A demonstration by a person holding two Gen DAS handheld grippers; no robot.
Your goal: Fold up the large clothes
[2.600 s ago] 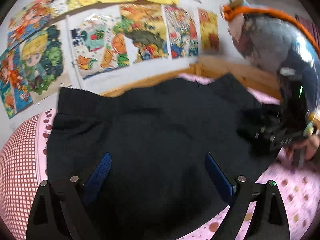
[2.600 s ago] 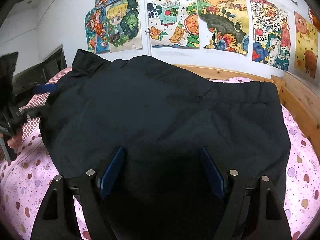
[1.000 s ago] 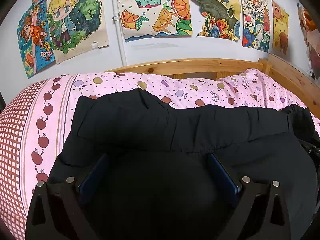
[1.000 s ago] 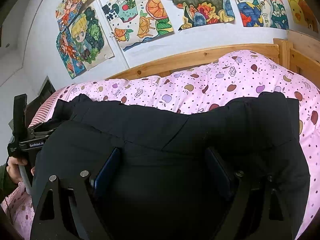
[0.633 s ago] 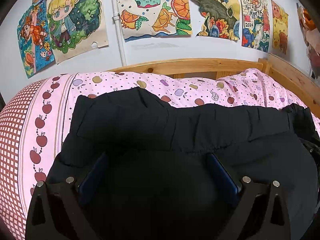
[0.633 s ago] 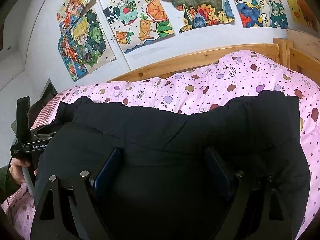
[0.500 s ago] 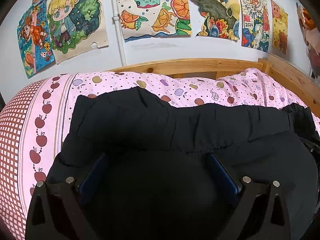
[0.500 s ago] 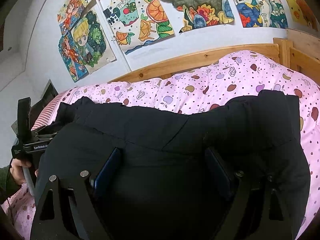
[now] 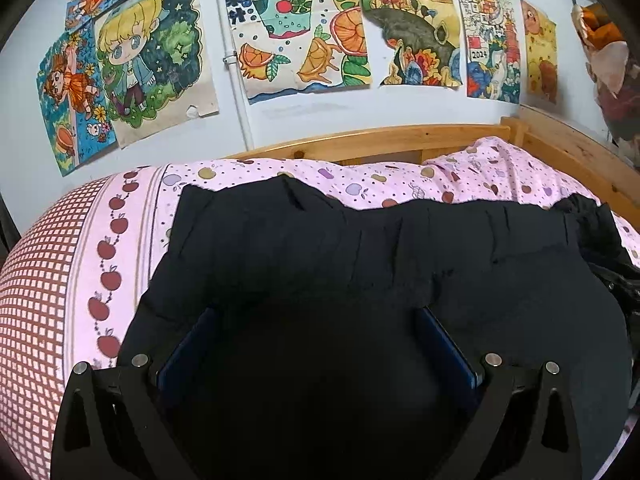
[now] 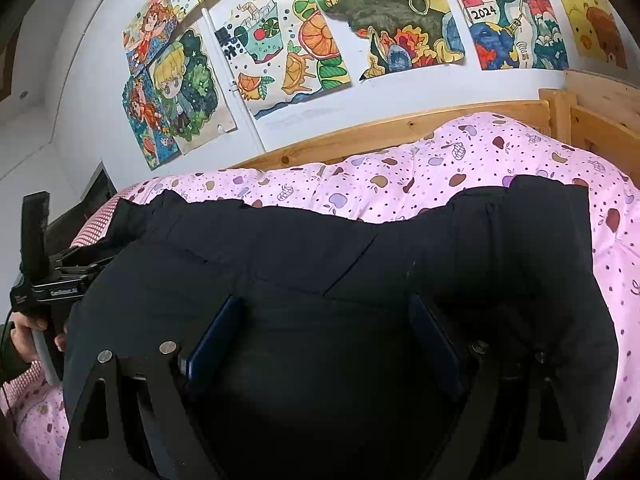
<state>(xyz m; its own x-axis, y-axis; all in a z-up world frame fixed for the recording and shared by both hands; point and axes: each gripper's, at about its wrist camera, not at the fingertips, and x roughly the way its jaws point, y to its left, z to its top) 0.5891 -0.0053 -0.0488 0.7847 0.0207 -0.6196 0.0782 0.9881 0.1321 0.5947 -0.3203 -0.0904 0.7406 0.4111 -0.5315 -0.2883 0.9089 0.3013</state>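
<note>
A large black garment [image 9: 360, 264] lies folded over on the pink bed; it also shows in the right wrist view [image 10: 360, 272]. Its near layer drapes over and between both grippers' fingers. My left gripper [image 9: 316, 320] has its jaws wide apart, with black cloth lying between them. My right gripper [image 10: 324, 312] also stands wide apart with cloth across it. The fingertips of both are partly hidden by the cloth. The left gripper's body [image 10: 52, 284] shows at the left of the right wrist view, at the garment's left edge.
The pink fruit-print bedsheet [image 9: 400, 184] covers the bed, with a red checked part [image 9: 36, 280] at left. A wooden bed frame [image 9: 380, 144] runs along the wall, which carries colourful drawings [image 9: 296, 32]. A wooden side rail [image 10: 600, 120] stands at right.
Since 2.6 s ago the garment's near half has come over onto the far half, baring the pink sheet behind. In the last second both grippers have barely moved.
</note>
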